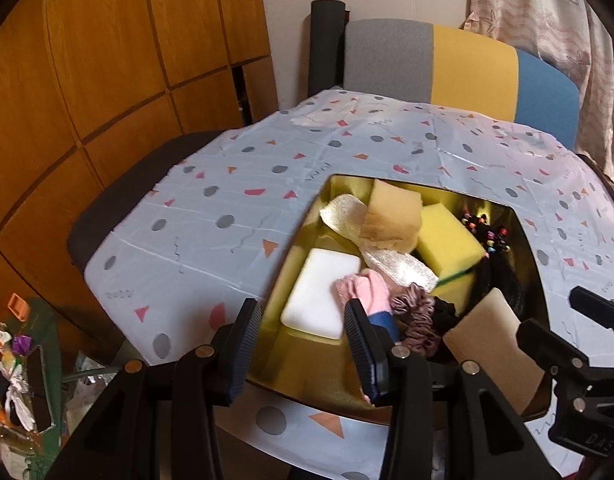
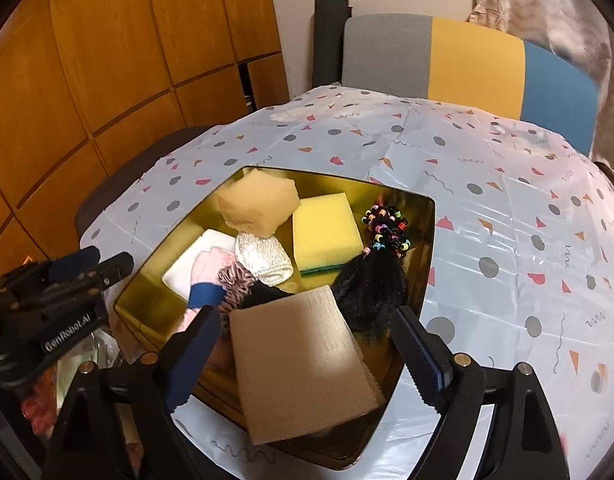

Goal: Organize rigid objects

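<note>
Over gold tin [image 2: 421,248]: right hand-held gripper [image 2: 303,354] open, above tan cloth [image 2: 303,364].

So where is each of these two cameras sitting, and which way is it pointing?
Left wrist: rides on the left gripper, looking down past its open fingers into the gold tray; the right gripper's black frame shows at right.
Right wrist: rides on the right gripper, looking down over the tan cloth between its open fingers; the left gripper shows at left.
Shared: tray, yellow sponge, patterned tablecloth, striped chair.
</note>
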`<state>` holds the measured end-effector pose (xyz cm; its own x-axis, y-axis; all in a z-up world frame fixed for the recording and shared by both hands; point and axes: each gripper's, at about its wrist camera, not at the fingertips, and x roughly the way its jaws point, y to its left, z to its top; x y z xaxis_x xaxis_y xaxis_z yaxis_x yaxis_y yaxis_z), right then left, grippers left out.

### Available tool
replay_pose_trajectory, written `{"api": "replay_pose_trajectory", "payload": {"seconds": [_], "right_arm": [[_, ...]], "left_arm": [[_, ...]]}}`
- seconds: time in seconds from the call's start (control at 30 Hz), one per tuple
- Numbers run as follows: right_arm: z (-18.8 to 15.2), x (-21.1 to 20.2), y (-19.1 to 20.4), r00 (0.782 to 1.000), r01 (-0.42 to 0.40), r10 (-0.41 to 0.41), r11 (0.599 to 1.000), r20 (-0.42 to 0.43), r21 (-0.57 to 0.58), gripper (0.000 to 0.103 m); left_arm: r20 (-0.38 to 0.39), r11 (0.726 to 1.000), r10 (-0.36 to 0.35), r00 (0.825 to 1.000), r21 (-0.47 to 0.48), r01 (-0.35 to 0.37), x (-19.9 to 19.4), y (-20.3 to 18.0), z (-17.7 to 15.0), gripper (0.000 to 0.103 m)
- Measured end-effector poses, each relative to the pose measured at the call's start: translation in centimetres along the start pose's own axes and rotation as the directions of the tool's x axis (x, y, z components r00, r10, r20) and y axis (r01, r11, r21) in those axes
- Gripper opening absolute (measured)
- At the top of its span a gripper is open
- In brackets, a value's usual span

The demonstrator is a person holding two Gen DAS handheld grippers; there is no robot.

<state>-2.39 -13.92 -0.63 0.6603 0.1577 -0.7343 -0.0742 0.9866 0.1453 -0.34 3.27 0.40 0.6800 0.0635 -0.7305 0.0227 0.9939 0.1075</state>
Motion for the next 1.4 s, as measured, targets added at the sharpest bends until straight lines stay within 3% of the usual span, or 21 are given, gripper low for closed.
{"api": "replay_pose_trajectory", "payload": {"seconds": [0.13, 0.4, 0.67, 1.4], "right_arm": [[0.4, -0.5, 0.6, 0.999, 0.043, -0.043, 0.999, 0.029, 0.002, 0.097], [0.9, -0.2, 1.0, 0.985, 0.169, -0.170, 0.985, 0.028, 0.017, 0.103], [0.8, 0.4, 0.9, 0.977, 0.211, -0.212, 0.975, 0.009, 0.063, 0.103], [0.9, 0.3, 0.4, 0.971, 0.235, -0.239, 0.965, 0.026, 0.116, 0.103]], "left_arm": [[0.021, 0.998, 0.065, 0.998, -0.003, -0.065, -0.3, 0.3, 0.3, 0.044], [-0.025, 0.998, 0.059, 0.998, -0.030, -0.060, 0.3, 1.1, 0.7, 0.044], [-0.060, 0.997, 0.075, 0.995, -0.019, -0.076, 0.9, 1.0, 0.5, 0.044], [-0.090, 1.000, 0.017, 0.996, -0.013, -0.018, 1.0, 0.5, 0.5, 0.044]]}}
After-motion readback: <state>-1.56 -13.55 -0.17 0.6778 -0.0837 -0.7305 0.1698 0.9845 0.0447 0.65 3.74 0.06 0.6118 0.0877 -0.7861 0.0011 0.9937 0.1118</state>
